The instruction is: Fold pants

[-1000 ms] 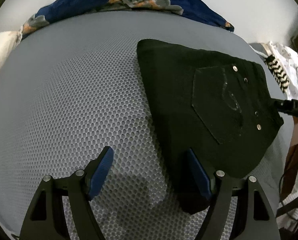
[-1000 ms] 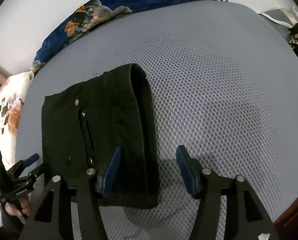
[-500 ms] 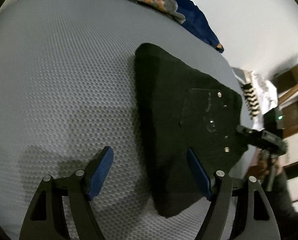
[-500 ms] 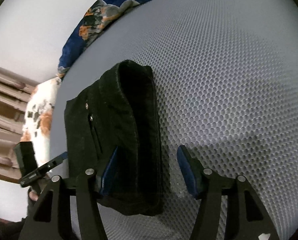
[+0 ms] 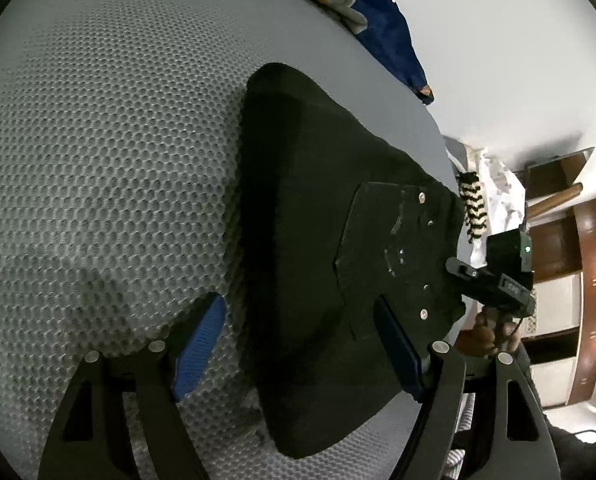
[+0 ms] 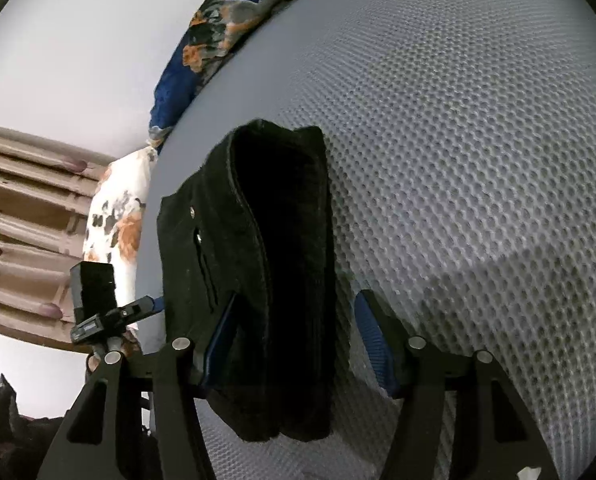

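Straddling the near end of the bundle, the right tongs (image 6: 294, 344) are closing, one blue pad (image 6: 222, 332) against the dark cloth, the other blue pad (image 6: 371, 340) standing off it over bare mesh, so nothing is gripped yet. The left tongs (image 5: 298, 356) gape wide and hold nothing, their right finger (image 5: 395, 346) over the cloth, the left one (image 5: 200, 346) out over the bed. Between both lies the folded black denim pants (image 6: 274, 248), a thick stack with riveted back pocket (image 5: 393, 240) on top, resting flat on the grey honeycomb-mesh bed cover (image 5: 110, 152). Its long axis runs away from both tongs toward the navy floral blanket (image 6: 214, 40) at the far edge. The right hand looks nearer to a hold, sitting on the rolled fold edge; any next tuck or lift likely starts there.
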Motion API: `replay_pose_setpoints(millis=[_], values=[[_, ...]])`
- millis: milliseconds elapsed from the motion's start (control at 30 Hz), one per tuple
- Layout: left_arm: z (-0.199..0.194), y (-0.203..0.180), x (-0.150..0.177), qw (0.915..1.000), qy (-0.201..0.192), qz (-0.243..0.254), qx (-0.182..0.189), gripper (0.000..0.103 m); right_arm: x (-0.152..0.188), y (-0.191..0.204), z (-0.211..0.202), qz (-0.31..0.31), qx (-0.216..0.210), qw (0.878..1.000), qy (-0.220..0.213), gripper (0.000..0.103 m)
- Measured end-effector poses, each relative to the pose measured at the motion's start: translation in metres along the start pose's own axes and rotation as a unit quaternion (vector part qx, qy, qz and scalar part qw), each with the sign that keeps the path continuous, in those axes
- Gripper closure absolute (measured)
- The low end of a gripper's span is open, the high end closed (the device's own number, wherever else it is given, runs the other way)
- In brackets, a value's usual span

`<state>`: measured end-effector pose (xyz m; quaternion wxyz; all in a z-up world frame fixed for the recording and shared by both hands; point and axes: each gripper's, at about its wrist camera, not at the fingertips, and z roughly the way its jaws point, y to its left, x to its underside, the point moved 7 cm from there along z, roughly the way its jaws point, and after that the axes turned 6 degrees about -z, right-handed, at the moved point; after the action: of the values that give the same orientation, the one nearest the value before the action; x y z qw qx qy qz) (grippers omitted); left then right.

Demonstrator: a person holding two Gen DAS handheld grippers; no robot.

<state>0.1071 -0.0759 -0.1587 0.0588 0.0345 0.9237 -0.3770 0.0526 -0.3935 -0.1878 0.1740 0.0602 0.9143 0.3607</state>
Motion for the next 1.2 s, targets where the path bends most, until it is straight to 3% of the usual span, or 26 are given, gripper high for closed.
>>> replay_pose_setpoints(millis=[333, 533, 600, 667, 800, 900, 1200], values=[[0.015, -0.015, -0.016, 0.9994, 0.002, -0.004, 0.035, 0.027, -0.014, 0.010, 0.021, -0.011, -0.040, 0.999, 0.014, 0.055], [0.018, -0.022, -0.021, 0.9996, -0.012, 0.009, 0.025, 0.026, -0.023, 0.012, 0.026, 0.000, -0.049, 0.999, -0.008, 0.055], [0.020, -0.024, -0.021, 0.9996, -0.019, 0.008, 0.018, 0.026, -0.022, 0.016, 0.026, -0.003, -0.036, 0.999, -0.018, 0.062], [0.020, -0.026, -0.017, 0.9994, -0.030, 0.014, 0.007, 0.032, -0.022, 0.022, 0.025, -0.010, -0.024, 0.999, -0.030, 0.068], [0.019, -0.029, -0.011, 0.9972, -0.050, 0.044, -0.035, 0.060, -0.021, 0.034, 0.017, -0.011, -0.014, 0.998, -0.055, 0.076], [0.012, -0.030, -0.013, 0.9980, -0.052, 0.032, -0.014, 0.073, -0.023, 0.046, 0.013, -0.013, -0.006, 0.998, -0.064, 0.079], [-0.015, -0.045, -0.030, 0.9954, -0.081, 0.050, -0.011, 0.077, -0.050, 0.084, 0.022, -0.026, -0.013, 0.997, -0.074, 0.082]])
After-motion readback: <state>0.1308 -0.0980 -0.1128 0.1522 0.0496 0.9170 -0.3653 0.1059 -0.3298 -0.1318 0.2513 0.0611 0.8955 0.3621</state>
